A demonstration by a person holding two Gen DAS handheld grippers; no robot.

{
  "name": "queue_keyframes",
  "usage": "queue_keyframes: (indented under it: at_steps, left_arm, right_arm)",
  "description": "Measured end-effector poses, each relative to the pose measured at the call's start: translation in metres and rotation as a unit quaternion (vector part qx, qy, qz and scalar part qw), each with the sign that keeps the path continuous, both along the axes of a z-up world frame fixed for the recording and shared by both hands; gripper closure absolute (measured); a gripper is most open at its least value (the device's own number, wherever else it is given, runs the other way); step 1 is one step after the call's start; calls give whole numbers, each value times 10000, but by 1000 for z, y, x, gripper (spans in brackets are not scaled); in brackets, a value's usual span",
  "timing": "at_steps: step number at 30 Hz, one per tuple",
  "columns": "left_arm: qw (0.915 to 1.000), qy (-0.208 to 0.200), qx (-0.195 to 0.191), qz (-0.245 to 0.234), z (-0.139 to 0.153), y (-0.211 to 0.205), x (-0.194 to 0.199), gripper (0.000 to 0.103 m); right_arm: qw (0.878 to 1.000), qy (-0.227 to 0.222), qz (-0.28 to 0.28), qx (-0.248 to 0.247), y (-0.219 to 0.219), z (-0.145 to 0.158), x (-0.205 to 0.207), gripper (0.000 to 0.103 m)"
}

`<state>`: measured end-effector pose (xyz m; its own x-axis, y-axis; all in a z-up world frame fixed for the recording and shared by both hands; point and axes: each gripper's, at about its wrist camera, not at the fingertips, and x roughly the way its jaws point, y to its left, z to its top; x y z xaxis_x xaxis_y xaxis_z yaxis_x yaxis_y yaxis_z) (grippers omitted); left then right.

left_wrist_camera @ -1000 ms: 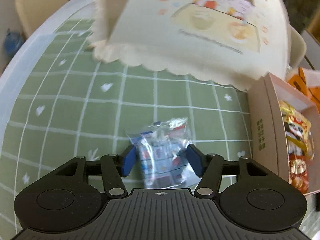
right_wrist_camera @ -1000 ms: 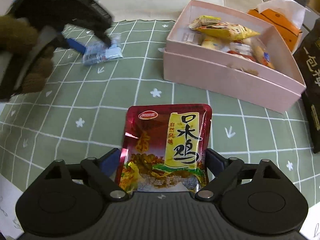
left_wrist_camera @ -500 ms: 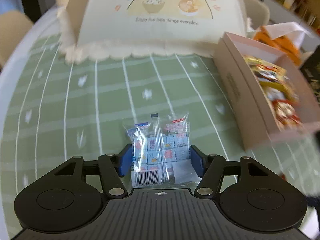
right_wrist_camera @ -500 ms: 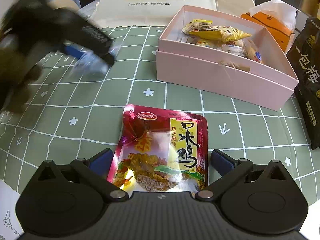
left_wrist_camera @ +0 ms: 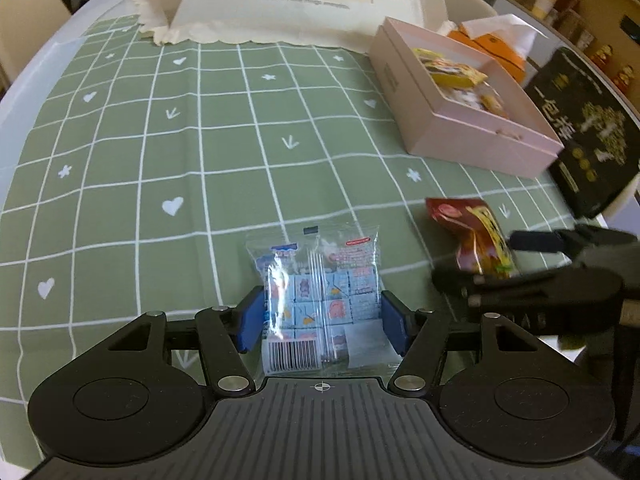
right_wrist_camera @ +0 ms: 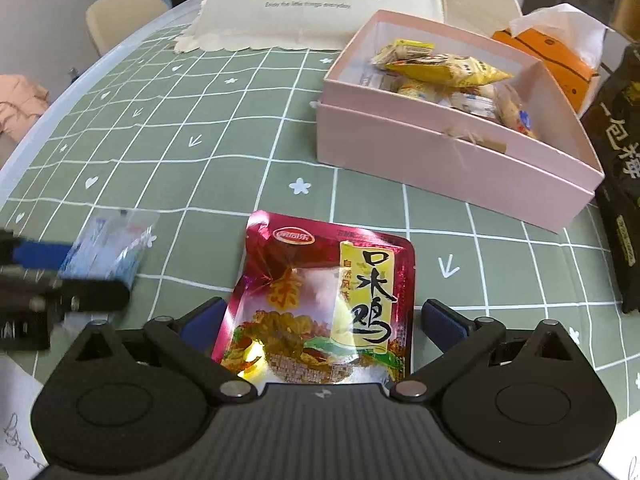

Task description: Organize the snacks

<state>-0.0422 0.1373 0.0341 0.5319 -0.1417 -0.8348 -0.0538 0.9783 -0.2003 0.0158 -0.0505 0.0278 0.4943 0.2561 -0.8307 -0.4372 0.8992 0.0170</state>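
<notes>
So you had some snacks already in the pink box [right_wrist_camera: 452,160], but two packs were not in it yet and lay out on the green surface [left_wrist_camera: 160,152]. Your left hand-held gripper [left_wrist_camera: 322,320] was clenched on the clear pack of blue candies [left_wrist_camera: 320,280], its blue pads pressed to both sides. Your right hand-held gripper [right_wrist_camera: 320,320] was released and wide, with the red snack pack [right_wrist_camera: 320,300] between its fingers, which did not seem to squeeze it.

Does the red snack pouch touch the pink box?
Apart. The right wrist view shows a strip of green tablecloth between the red snack pouch and the pink box.
</notes>
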Motion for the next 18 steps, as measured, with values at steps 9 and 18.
queue_keyframes:
  at_steps: [9,18]
  left_arm:
    - [9988,-208,-411,138,-3,10,-12,37]
    - [9982,-234,-527,134,-3,13,-12,37]
  right_arm:
    - [9997,-255,34,59,-13,39,-18,67]
    - [9931,-418,-1041,353,-80,65,-11,75]
